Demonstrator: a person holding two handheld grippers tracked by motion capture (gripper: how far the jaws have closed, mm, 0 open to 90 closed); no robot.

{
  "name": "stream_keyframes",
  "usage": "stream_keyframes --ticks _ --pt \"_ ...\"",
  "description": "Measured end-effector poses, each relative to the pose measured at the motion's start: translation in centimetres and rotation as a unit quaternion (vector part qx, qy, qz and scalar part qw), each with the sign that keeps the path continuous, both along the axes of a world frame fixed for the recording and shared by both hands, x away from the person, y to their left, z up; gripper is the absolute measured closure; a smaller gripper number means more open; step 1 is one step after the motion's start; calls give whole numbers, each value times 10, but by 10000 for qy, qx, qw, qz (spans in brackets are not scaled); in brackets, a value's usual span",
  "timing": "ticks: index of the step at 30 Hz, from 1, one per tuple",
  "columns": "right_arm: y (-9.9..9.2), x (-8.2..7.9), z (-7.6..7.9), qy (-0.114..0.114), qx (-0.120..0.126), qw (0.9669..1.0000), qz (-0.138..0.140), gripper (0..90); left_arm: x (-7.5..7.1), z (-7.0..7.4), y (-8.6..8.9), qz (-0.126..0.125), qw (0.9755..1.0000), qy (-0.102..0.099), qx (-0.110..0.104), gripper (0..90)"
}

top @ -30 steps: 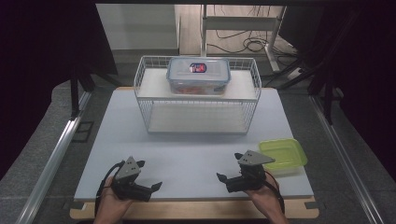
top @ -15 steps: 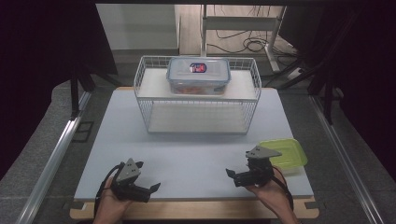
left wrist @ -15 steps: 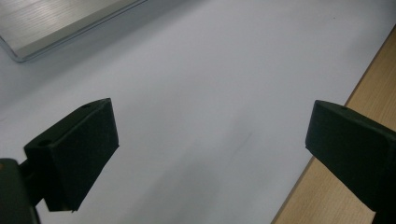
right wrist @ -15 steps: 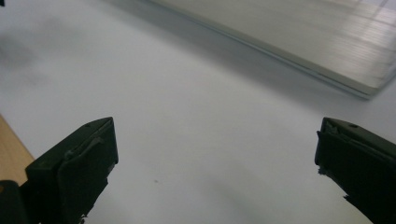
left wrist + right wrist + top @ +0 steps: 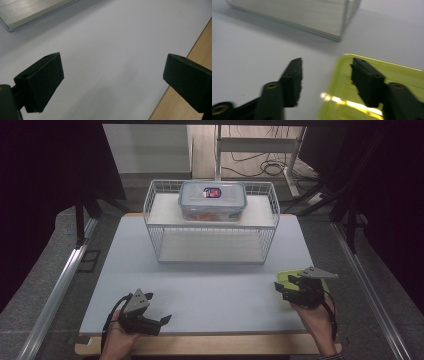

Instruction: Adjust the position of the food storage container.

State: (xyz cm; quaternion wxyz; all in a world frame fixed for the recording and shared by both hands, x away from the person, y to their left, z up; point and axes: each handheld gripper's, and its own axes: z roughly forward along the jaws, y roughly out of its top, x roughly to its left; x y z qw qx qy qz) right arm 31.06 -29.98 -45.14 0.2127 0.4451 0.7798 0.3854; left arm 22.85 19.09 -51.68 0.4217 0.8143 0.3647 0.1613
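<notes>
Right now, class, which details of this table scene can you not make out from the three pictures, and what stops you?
- Green container: in the high view the right gripper covers most of it; in the right gripper view the edges cut it off and blur hides whether the jaws touch its rim.
- Clear lidded box on the wire rack: its contents and label are too small.
- Left gripper: its body lies outside its own view.

The right gripper (image 5: pixel 283 289) is covering most of the green lid (image 5: pixel 286 276) in the high view. In the right gripper view, motion blur is softening the lid's (image 5: pixel 372 75) rim, and the picture's edges are cutting it off beside the wire basket (image 5: pixel 317 17).
</notes>
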Motion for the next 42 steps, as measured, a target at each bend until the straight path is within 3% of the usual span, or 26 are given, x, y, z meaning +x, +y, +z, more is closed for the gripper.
stream_keyframes --ticks 6,10,14,17,25,30,42 --pt "-31 7 1 71 -151 9989 -444 745 1 -1 1 12 10000 37 -29 30" --pt "-54 8 3 -50 -111 9973 -728 884 1 0 1 18 9999 98 -74 38" --pt "-77 11 3 -52 -40 9947 -1024 895 1 -1 0 14 9999 113 -33 40" --pt "-89 13 0 -62 -187 9921 -1243 895 2 -2 0 23 9999 125 -12 41" --pt "-115 19 -13 -40 -384 9866 -1588 894 3 -2 1 97 9998 178 14 41" --pt "-125 24 -24 127 -416 9844 -1708 894 4 -3 1 111 9998 182 24 41" --pt "-120 28 -33 390 -263 9877 -1492 894 4 -2 1 131 9998 144 50 41"
